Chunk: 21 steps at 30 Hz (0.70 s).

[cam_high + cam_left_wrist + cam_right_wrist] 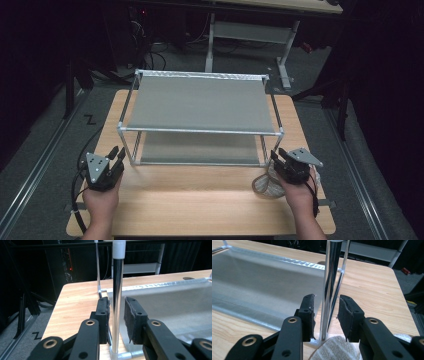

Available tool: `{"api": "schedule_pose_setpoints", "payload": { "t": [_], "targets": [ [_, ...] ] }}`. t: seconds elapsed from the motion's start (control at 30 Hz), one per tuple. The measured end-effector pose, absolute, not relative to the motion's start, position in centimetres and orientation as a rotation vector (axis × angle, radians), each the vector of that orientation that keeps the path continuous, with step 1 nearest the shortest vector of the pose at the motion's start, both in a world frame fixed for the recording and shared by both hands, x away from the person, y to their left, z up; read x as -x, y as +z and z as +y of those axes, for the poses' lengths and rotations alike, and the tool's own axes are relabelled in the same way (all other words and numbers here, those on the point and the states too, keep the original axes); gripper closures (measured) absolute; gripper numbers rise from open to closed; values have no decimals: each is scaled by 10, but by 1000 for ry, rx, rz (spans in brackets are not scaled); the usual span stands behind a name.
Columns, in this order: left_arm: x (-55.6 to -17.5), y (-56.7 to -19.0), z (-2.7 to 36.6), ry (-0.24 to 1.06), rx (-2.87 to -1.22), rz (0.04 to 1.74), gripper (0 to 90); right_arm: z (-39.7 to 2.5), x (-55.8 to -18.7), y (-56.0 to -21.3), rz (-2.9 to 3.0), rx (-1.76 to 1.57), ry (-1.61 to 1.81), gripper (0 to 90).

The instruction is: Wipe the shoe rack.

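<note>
A: What is partly hidden?
B: A striped woven cloth (265, 185), under the right gripper (278, 155).
A: The grippers?
B: Left gripper (118, 152) too: jaws open, straddling the two-tier metal-tube rack's (200, 131) glossy front posts on the wooden table (200, 200).

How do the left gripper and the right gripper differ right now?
The left gripper straddles the rack's front left post; the right gripper straddles the front right post. A striped cloth lies under the right gripper; bare table lies under the left. Both have open jaws around a post, not yet clamped.
</note>
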<state>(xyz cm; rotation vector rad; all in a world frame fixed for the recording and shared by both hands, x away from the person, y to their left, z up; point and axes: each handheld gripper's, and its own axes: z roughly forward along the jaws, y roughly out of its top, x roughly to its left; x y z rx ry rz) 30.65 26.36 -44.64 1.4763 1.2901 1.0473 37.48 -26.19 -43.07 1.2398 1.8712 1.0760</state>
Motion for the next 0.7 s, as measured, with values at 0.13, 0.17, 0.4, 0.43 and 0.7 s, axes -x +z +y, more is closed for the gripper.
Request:
{"api": "schedule_pose_setpoints", "payload": {
  "t": [0.13, 0.17, 0.4, 0.43, 0.7],
  "targets": [
    [-303, -449, 262, 1039, -1486, 1290, 732, -262, -367, -430, 1868, -1227, 1091, 640],
    [-302, -449, 261, 1040, -1487, 1291, 730, -262, -365, -430, 1868, -1223, 1091, 639],
    [-294, -452, 252, 1019, -1504, 1275, 725, -258, -351, -426, 1858, -1195, 1108, 634],
    [-293, -452, 251, 1014, -1508, 1271, 721, -257, -349, -426, 1858, -1192, 1114, 633],
    [-287, -455, 228, 959, -1542, 1218, 696, -238, -334, -426, 1892, -1134, 1149, 603]
  ]
}}
